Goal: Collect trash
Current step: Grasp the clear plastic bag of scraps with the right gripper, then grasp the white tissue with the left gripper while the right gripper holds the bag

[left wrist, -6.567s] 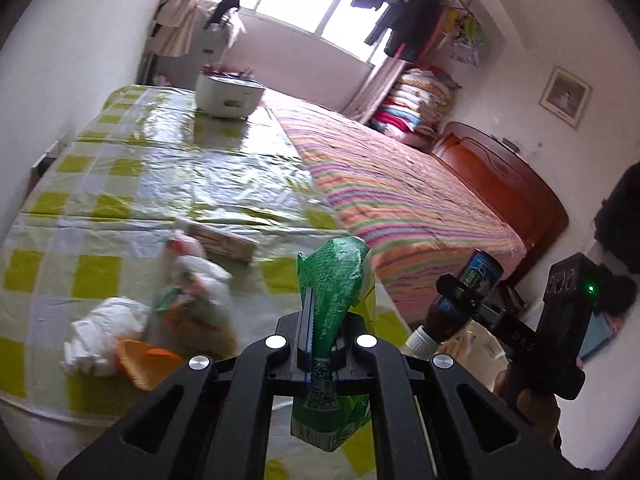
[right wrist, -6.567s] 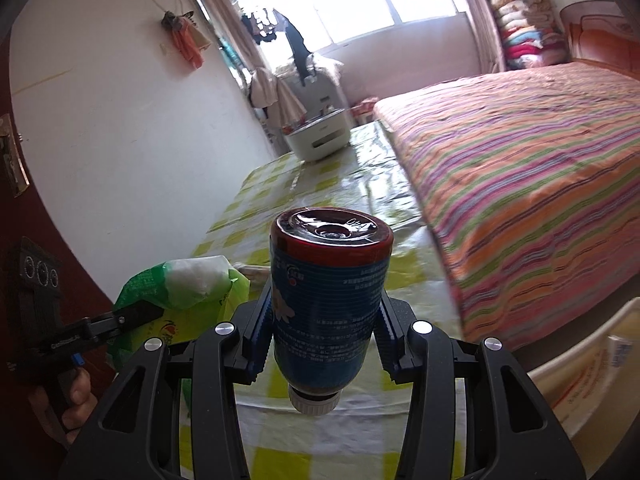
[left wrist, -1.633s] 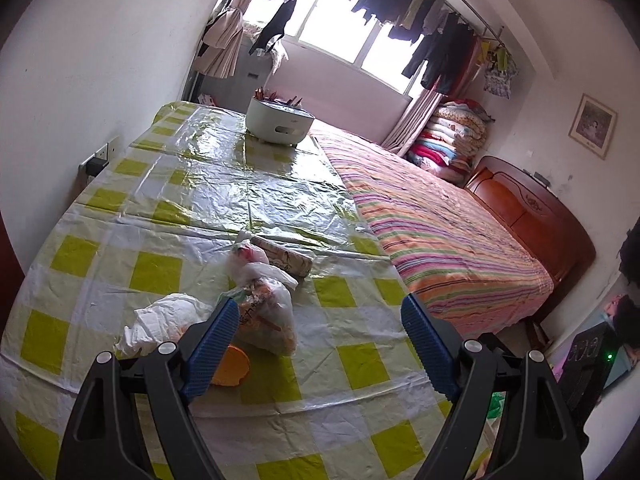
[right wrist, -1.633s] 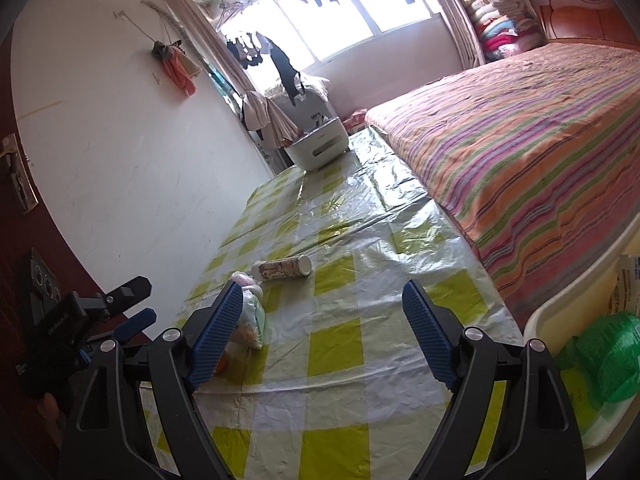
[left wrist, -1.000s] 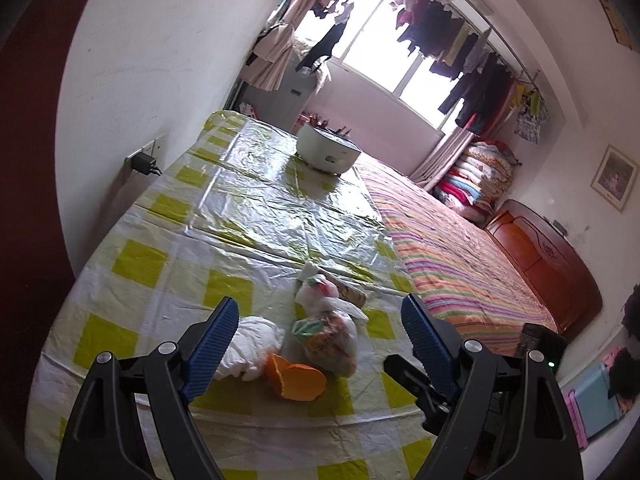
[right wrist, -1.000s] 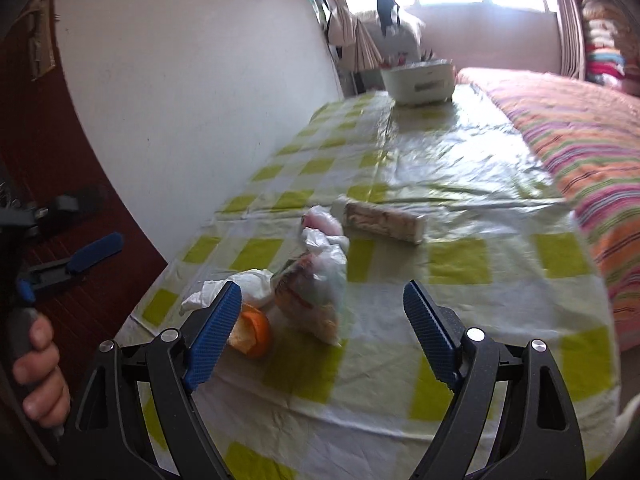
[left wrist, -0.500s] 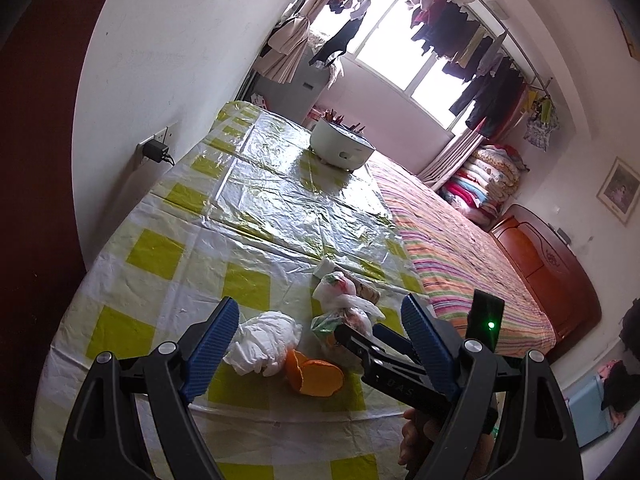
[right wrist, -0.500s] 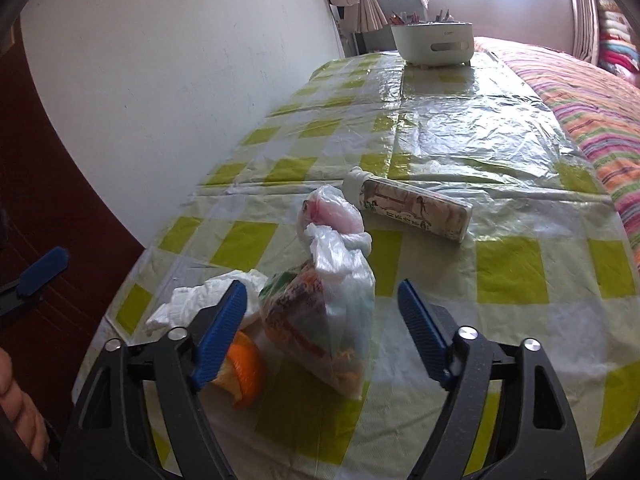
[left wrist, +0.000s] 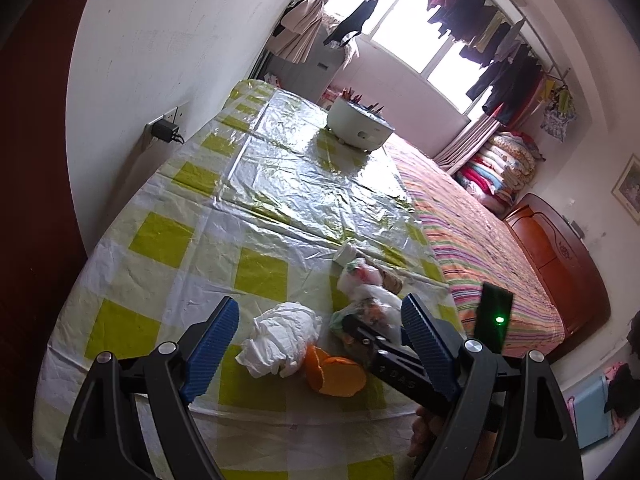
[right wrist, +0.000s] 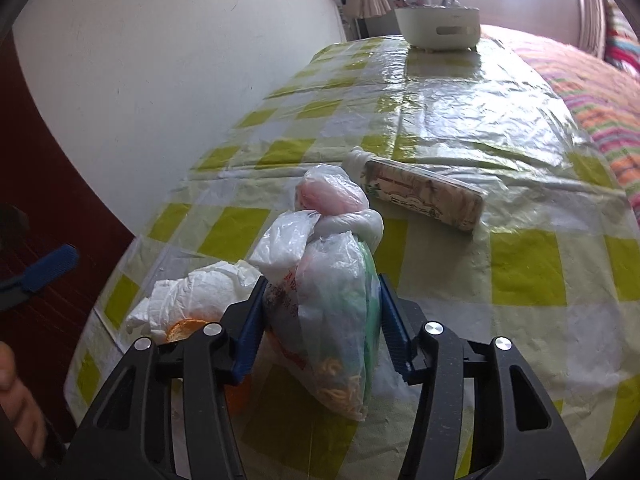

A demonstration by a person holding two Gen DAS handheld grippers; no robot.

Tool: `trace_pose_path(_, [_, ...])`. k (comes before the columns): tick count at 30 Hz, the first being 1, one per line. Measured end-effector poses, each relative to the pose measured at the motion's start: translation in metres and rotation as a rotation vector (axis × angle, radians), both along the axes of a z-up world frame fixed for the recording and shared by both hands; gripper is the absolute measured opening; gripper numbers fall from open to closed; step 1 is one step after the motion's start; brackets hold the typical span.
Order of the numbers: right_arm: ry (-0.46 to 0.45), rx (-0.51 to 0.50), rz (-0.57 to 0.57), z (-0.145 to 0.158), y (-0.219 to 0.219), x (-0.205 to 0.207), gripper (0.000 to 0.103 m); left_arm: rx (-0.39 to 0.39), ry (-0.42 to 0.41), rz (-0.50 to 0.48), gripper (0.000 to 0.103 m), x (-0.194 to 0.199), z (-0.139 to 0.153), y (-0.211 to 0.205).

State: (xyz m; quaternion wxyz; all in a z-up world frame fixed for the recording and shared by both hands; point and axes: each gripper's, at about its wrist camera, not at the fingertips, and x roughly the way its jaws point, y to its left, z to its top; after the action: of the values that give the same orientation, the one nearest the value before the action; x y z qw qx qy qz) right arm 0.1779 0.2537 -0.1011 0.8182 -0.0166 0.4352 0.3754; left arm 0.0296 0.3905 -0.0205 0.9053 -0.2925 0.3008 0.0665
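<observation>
On the yellow-checked table (left wrist: 260,184) lie a crumpled white tissue (left wrist: 282,338) (right wrist: 196,296), an orange peel (left wrist: 334,372) (right wrist: 184,330), a knotted plastic bag of scraps (left wrist: 370,304) (right wrist: 328,292) and a capped bottle with a paper label (right wrist: 424,200). My right gripper (right wrist: 321,280) is closing its jaws around the bag, and both blue pads touch its sides. Just short of the tissue and the peel, my left gripper (left wrist: 319,303) hovers open and holds nothing. The right gripper's black body crosses the left wrist view beside the peel.
A white pot (left wrist: 358,130) (right wrist: 438,28) stands at the table's far end. A striped bed (left wrist: 480,248) runs along the right side. The wall to the left carries a socket with a charger (left wrist: 164,130). A person's hand (right wrist: 16,396) shows at the lower left.
My right gripper came down onto the bag and its jaws narrowed from wide open to touching it. The left gripper sank a little toward the tissue, still open.
</observation>
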Motion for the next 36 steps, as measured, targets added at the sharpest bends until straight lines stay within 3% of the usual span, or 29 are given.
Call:
trace_pose_path(5, [0.028, 0.079, -0.024, 0.013, -0.023, -0.002, 0.051, 0.023, 0.056, 0.03, 0.081, 0.012, -0.011, 0.006])
trace_pose_path(13, [0.016, 0.141, -0.026, 0.028, -0.04, -0.015, 0.051, 0.104, 0.243, -0.032, 0.081, 0.049, -0.037, 0.0])
trace_pose_path(25, [-0.018, 0.17, -0.019, 0.035, -0.05, -0.026, 0.051, 0.144, 0.391, -0.081, 0.081, 0.076, -0.059, -0.011])
trace_pose_path(31, [-0.027, 0.181, -0.024, 0.039, -0.056, -0.027, 0.052, 0.123, 0.436, -0.083, 0.081, 0.088, -0.068, -0.01])
trace_pose_path(36, [-0.036, 0.182, -0.037, 0.041, -0.065, -0.028, 0.052, 0.181, 0.462, -0.094, 0.066, 0.093, -0.07, -0.022])
